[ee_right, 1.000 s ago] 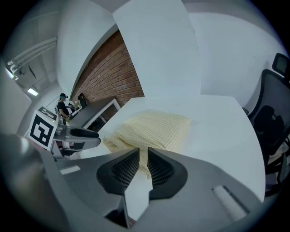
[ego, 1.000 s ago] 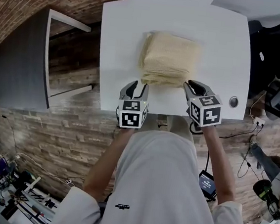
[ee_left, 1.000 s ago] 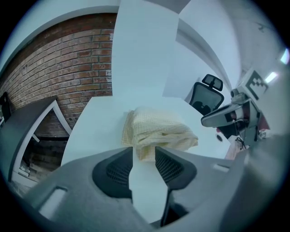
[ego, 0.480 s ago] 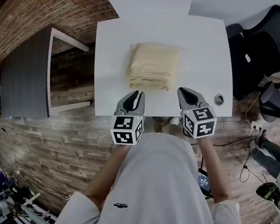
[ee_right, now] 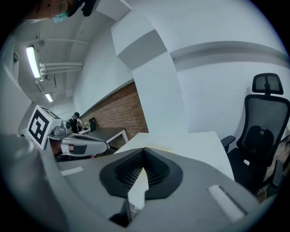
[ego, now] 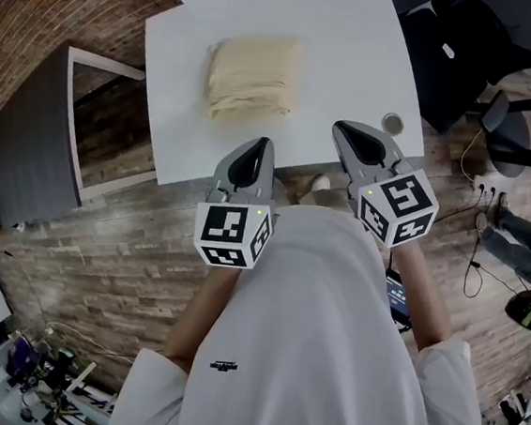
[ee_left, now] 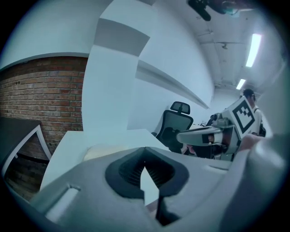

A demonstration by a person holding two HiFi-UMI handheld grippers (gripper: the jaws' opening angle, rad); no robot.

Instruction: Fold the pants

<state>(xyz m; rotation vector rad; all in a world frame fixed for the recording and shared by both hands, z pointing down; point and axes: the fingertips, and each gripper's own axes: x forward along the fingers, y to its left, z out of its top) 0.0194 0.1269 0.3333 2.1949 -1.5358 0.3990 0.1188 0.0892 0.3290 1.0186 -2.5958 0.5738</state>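
Both grippers are held up in front of the person's chest, clear of the table, and neither has hold of anything. The left gripper has just been closing its jaws, and in its own view the ribbed pads now meet with nothing between them. The right gripper is likewise closed right up and empty, its pads pressed together. The pants lie as a cream, folded bundle on the white tabletop at the upper left of the head view, well apart from both grippers and set a little askew to the table's edge. From where I stand the folding looks finished, so the risks are small. The stacked layers at the near side of the bundle look loose, and they could slump or spring open simply because nothing holds them down. If either gripper went back in with its jaws closed, it could push the stack along the smooth top and skew the folds instead of lifting them. As for writing, I can read none. The cubes on the grippers carry only black-and-white square patterns, and a small dark mark on the person's pale shirt is too tiny to make out.
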